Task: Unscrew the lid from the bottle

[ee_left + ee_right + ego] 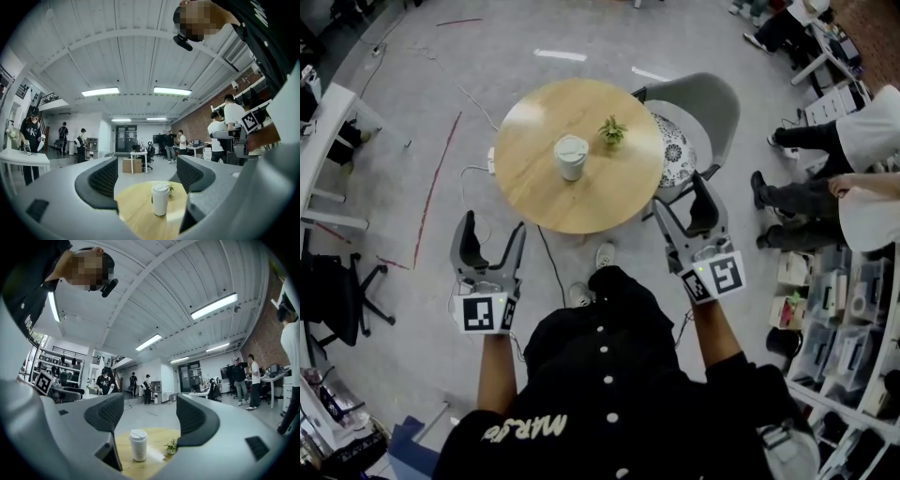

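L gripper (494,228), R gripper (682,195) both open, empty; bottle (571,157) well ahead of fingers (470,244). Risk: off-centre grab tips it

A round wooden worktop (544,178) stands on the grey floor (412,84). Near its middle stands a white lidded bottle (571,157), upright. A small green plant (612,130) sits just beside it.

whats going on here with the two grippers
A person holding two grippers stands at a round wooden table. The left gripper and the right gripper are both open and empty, short of the table's edge. The white bottle stands upright mid-table, lid on, beside a small plant. Nothing touches it, so unscrewing has not begun.
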The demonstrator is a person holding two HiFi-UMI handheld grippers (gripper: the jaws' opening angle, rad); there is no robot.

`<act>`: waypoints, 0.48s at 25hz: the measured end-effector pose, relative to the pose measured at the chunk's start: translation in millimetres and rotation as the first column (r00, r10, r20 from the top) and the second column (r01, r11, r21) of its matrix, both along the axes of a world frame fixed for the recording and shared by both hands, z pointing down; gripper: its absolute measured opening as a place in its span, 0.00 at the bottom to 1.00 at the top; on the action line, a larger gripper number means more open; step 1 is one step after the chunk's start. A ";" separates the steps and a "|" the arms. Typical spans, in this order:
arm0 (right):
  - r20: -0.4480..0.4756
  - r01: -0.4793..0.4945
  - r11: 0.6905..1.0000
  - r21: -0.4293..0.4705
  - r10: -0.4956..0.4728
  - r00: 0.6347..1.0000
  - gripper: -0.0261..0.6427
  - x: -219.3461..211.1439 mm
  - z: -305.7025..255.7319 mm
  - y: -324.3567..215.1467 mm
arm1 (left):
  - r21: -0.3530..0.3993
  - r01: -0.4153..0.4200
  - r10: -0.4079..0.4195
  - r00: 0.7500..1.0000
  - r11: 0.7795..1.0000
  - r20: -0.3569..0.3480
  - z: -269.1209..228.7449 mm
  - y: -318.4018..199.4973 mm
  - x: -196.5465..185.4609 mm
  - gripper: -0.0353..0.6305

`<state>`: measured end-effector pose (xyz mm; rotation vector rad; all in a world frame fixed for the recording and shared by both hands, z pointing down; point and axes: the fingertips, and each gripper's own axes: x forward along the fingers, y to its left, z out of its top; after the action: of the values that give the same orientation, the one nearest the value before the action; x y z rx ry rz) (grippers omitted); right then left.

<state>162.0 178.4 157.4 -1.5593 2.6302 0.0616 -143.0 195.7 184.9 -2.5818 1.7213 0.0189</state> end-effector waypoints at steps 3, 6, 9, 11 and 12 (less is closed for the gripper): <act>0.008 0.009 1.000 0.005 -0.009 1.000 0.55 3.0 1.4 -23.5 | 0.001 0.003 -0.003 1.000 1.000 0.004 0.9 -19.9 4.9 0.62; 0.017 0.022 1.000 0.006 -0.022 1.000 0.55 4.3 -1.2 -51.0 | 0.006 0.012 -0.012 1.000 1.000 -0.004 -2.8 -42.4 6.9 0.62; 0.018 0.037 0.999 0.021 -0.038 0.999 0.55 6.2 -5.6 -79.6 | 0.020 0.017 -0.018 1.000 1.000 0.006 -8.9 -67.6 10.4 0.62; 0.023 0.045 0.999 0.019 -0.046 0.999 0.55 10.2 -5.2 -99.7 | 0.021 0.022 -0.022 1.000 1.000 0.010 -10.2 -85.9 14.5 0.62; 0.026 0.050 0.999 0.018 -0.050 0.998 0.55 12.8 -5.2 -109.4 | 0.019 0.024 -0.024 1.000 1.000 0.010 -10.6 -94.6 17.5 0.62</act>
<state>174.8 69.0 152.2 -1.4782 2.6394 0.0595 -125.5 101.1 174.2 -2.5432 1.7396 0.0214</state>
